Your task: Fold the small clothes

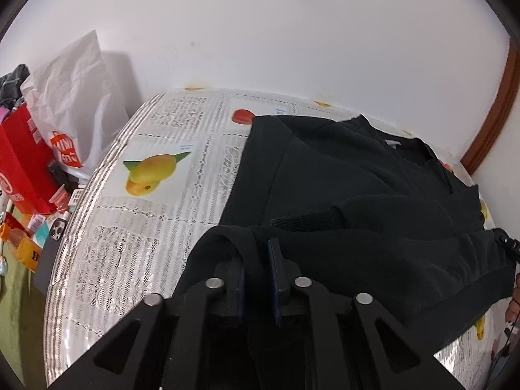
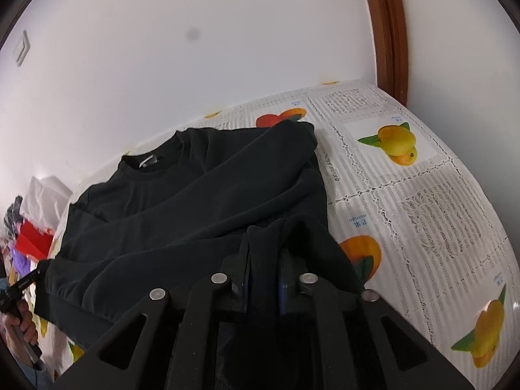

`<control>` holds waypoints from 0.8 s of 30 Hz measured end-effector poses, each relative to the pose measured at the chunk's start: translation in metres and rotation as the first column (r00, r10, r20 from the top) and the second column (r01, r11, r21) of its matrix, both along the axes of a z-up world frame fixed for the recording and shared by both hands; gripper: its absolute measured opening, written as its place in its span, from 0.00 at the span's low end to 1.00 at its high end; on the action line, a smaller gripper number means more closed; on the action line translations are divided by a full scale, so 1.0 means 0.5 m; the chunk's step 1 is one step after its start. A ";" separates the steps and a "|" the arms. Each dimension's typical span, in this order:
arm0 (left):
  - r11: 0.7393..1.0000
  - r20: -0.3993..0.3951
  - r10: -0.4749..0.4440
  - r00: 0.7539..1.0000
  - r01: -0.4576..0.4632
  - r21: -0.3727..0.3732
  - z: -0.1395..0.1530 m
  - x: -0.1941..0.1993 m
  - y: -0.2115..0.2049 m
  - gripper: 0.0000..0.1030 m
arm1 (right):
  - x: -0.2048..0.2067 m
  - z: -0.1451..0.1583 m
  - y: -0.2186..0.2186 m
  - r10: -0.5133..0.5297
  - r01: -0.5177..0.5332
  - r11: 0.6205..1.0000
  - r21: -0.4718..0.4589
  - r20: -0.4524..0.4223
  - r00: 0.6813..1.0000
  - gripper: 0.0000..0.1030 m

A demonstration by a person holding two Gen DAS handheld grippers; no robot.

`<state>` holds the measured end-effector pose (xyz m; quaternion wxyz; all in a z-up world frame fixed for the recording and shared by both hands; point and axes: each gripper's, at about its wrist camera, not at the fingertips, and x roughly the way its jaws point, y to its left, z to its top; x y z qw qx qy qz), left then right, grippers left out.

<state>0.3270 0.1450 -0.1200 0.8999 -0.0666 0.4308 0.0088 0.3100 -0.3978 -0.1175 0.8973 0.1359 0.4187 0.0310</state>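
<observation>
My left gripper [image 1: 256, 266] is clamped on a fold of the black sweatshirt [image 1: 341, 178] at its hem, and my right gripper [image 2: 265, 269] pinches the hem's other corner, cloth bunched between the pads of both. The sweatshirt lies on the table's fruit-print cloth [image 2: 422, 201], its collar [image 2: 146, 162] toward the far edge by the white wall [image 2: 195, 65], its hem at the near edge.

Sweatshirt [image 2: 182, 195] spread on the table [image 1: 136, 243], collar toward the wall [image 1: 260, 32]. Hem lifted at both near corners. Bag [image 1: 74, 97] and box [image 1: 19, 162] left of the table.
</observation>
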 end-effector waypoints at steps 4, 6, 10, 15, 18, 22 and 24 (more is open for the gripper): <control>0.999 0.048 -0.033 0.998 0.032 0.010 0.034 -0.042 0.011 0.45 | -0.064 0.052 0.008 0.070 -0.066 0.995 -0.076 0.052 0.996 0.37; 0.999 0.079 -0.034 0.996 0.033 0.018 0.047 -0.068 0.023 0.48 | -0.117 0.082 0.003 0.070 -0.052 0.988 -0.146 0.124 0.990 0.46; 1.000 0.070 -0.009 0.998 0.008 0.004 0.037 -0.112 0.063 0.48 | -0.169 0.080 -0.044 0.001 0.012 0.991 -0.134 0.097 0.995 0.46; 0.999 0.002 -0.016 1.000 0.016 -0.041 -0.015 -0.137 0.099 0.48 | -0.194 0.010 -0.087 -0.038 0.037 0.999 -0.023 -0.011 0.999 0.46; 0.994 -0.023 -0.029 0.999 0.026 -0.103 -0.037 -0.133 0.105 0.48 | -0.188 -0.028 -0.085 -0.033 0.032 0.999 -0.012 -0.047 0.998 0.46; 0.993 -0.033 -0.032 0.999 0.028 -0.117 -0.046 -0.112 0.102 0.48 | -0.165 -0.056 -0.066 -0.025 0.024 1.000 -0.007 -0.060 0.998 0.46; 0.992 -0.036 -0.033 0.999 0.029 -0.123 -0.052 -0.102 0.102 0.50 | -0.154 -0.064 -0.064 -0.022 0.022 1.000 -0.005 -0.067 0.997 0.45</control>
